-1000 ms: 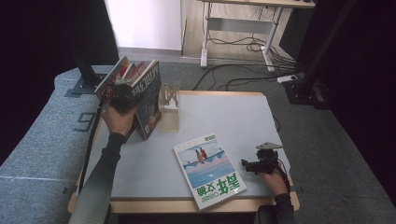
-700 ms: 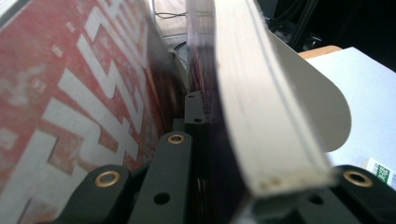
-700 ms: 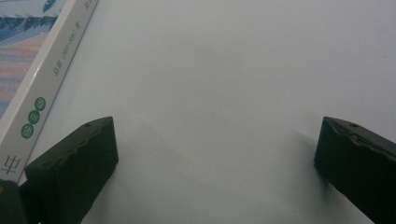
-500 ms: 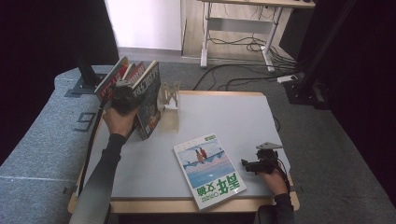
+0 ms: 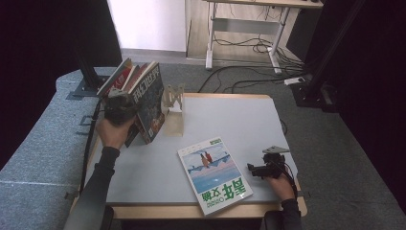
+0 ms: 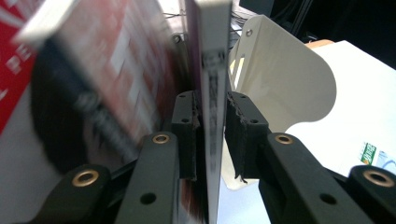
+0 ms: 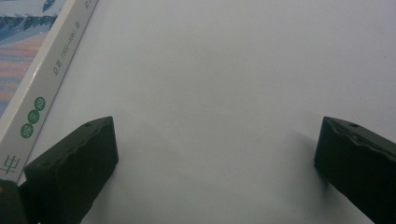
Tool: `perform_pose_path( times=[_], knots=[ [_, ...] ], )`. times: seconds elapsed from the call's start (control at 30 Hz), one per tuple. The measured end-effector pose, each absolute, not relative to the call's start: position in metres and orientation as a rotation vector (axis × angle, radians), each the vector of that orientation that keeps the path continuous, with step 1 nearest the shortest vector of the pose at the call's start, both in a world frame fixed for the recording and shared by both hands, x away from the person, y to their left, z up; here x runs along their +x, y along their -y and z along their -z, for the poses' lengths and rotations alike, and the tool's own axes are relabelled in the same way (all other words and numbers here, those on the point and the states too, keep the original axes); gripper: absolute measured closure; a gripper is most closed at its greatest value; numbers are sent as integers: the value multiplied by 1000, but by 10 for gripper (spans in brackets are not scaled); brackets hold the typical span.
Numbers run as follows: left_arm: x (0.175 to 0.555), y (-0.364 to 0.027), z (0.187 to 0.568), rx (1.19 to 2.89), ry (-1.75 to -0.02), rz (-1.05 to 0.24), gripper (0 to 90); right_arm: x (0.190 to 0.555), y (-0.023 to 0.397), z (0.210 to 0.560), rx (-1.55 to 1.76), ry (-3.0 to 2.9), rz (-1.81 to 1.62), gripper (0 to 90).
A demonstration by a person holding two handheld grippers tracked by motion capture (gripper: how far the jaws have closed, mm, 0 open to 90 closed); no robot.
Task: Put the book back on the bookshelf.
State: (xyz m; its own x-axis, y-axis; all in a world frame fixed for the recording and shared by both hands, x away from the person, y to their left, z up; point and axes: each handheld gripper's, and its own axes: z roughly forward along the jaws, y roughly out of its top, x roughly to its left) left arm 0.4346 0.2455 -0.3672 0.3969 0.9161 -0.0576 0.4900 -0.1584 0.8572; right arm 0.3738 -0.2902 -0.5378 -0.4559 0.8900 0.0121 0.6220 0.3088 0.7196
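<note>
Left gripper [image 6: 210,135] easing open around upright book [image 5: 149,108] by bookend [image 5: 173,111]; next: back off w/o tipping; right gripper [image 7: 215,154] open, idle on desk [image 5: 230,120].

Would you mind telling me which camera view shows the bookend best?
The left gripper view: the cream bookend is close, its curved plate plain just behind the dark book. The high view gives it small and upright beside the leaning books. The right gripper view looks at bare table.
</note>
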Motion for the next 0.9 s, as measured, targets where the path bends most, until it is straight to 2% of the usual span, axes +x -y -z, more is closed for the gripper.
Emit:
perform_pose_path(
  times=[0.4, 0.6, 0.9],
  knots=[
    [406, -260, 391, 1792, -1232, -596, 724, 374, 290, 538, 1347, -2195, -937, 0],
    [406, -261, 406, 1815, -1264, -612, 809, 374, 290, 538, 1349, -2195, -936, 0],
    [407, -260, 415, 1818, -1283, -626, 871, 374, 290, 538, 1348, -2195, -937, 0]
  ],
)
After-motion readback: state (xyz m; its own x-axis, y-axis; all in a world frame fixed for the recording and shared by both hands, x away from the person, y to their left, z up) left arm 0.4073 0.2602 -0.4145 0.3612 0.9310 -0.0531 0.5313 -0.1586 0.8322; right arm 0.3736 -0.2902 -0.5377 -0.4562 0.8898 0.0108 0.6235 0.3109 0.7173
